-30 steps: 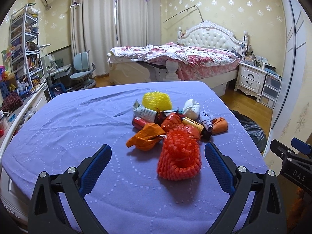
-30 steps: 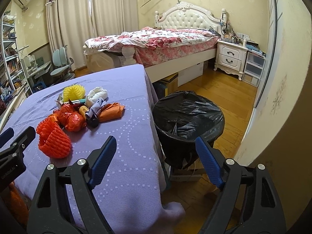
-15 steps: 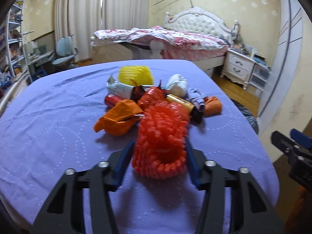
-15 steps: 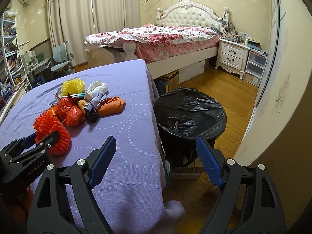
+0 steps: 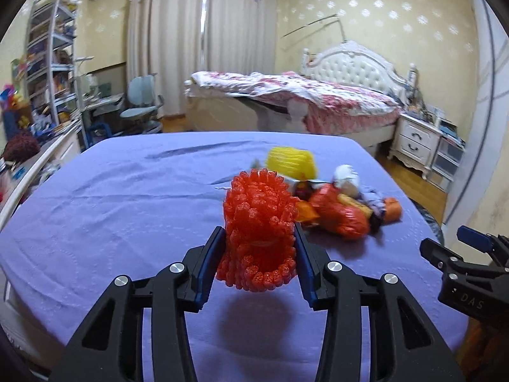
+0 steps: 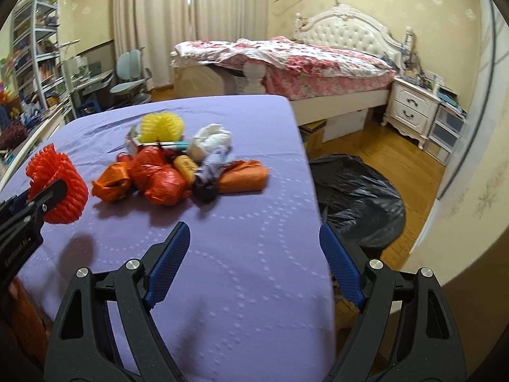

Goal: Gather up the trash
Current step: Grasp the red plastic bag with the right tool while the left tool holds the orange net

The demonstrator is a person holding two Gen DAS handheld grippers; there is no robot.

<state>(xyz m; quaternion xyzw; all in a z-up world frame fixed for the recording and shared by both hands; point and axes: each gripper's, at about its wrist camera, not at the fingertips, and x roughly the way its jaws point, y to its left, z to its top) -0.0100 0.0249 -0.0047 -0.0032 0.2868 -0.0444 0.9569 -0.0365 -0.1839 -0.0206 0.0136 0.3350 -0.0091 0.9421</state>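
Nearby, trash pile [image 6: 178, 172] sits beside black bin [image 6: 359, 191].

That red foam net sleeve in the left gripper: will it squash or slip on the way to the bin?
The red foam net sleeve is open mesh, so probably very light and springy. The left gripper has its fingers still closing and pressing both sides, so expect some squashing. The bumpy surface should resist slipping.

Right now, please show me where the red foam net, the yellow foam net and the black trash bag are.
red foam net [image 5: 259, 222]: left wrist view, its middle.
yellow foam net [image 6: 162, 127]: right wrist view, its front.
black trash bag [image 6: 359, 191]: right wrist view, its crumpled top.
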